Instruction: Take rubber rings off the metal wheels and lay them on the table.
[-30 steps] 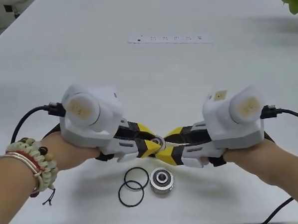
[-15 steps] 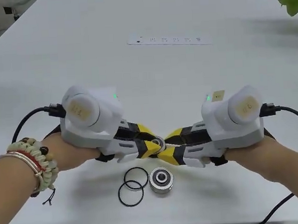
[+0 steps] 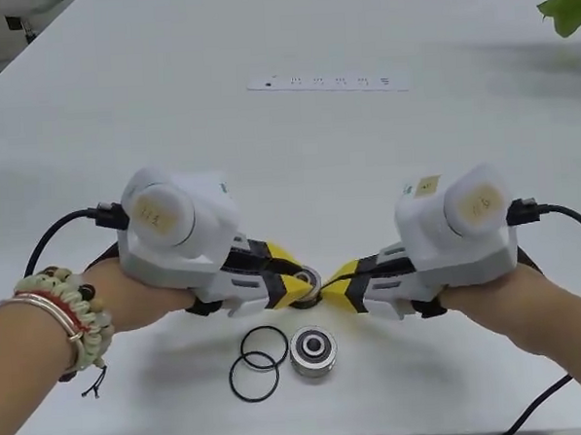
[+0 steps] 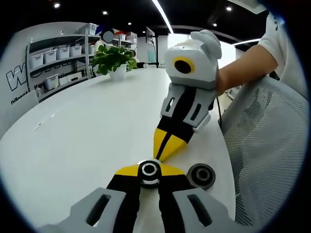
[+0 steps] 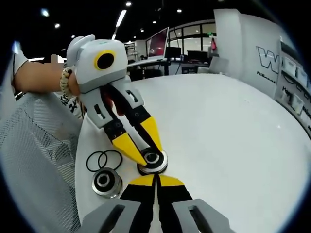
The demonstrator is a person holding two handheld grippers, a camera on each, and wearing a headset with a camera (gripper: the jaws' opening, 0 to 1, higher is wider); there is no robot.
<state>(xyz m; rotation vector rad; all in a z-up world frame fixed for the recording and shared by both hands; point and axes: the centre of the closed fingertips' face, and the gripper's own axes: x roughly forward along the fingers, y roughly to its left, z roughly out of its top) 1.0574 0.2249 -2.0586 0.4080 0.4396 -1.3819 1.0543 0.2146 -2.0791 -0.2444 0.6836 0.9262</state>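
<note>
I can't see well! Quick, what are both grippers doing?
Left gripper: closed on a metal wheel.
Right gripper: closed; holding anything, cannot tell.

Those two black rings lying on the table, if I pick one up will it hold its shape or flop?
Probably flop: the rings are thin loops, so one would likely sag when lifted. Likely very light. They lie flat and overlapped, so rolling seems unlikely, though one may drag the other.

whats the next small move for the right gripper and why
Probably draw the right gripper slowly away from the wheel. The left gripper clamps that wheel, and the right jaws are shut at its rim, seemingly pinching its rubber ring, though that is too small to confirm. Two rings lie loose nearby.
</note>
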